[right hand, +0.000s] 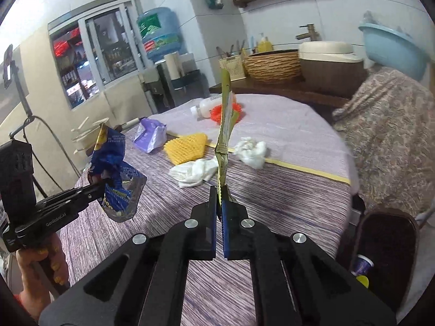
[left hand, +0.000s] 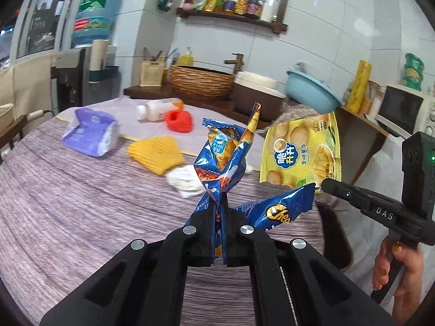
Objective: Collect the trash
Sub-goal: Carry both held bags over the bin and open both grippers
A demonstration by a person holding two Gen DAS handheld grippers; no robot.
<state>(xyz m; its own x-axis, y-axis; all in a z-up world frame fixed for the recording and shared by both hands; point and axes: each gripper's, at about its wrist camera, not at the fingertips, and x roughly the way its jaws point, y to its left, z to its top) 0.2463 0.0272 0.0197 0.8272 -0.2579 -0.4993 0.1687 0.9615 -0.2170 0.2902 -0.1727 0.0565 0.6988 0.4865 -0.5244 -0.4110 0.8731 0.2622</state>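
My left gripper (left hand: 218, 206) is shut on a crumpled blue snack bag (left hand: 225, 154) and holds it above the table; it also shows in the right wrist view (right hand: 117, 174). My right gripper (right hand: 219, 194) is shut on a yellow chip bag (right hand: 225, 125), seen edge-on, held upright above the table. In the left wrist view the yellow chip bag (left hand: 299, 152) hangs flat-faced at the right gripper's tip (left hand: 325, 183). Crumpled white tissues (right hand: 251, 150), a white plastic wad (right hand: 194, 172), a yellow foam net (right hand: 186, 149) and a purple tissue pack (right hand: 149, 135) lie on the table.
The round table has a purple striped cloth (right hand: 285, 203). A white bottle (left hand: 157, 110) and a red foam net (left hand: 179, 121) lie at its far side. A dark bin (right hand: 380, 244) with a cup inside stands by the table's right edge. A wicker basket (left hand: 201, 81) sits on the counter behind.
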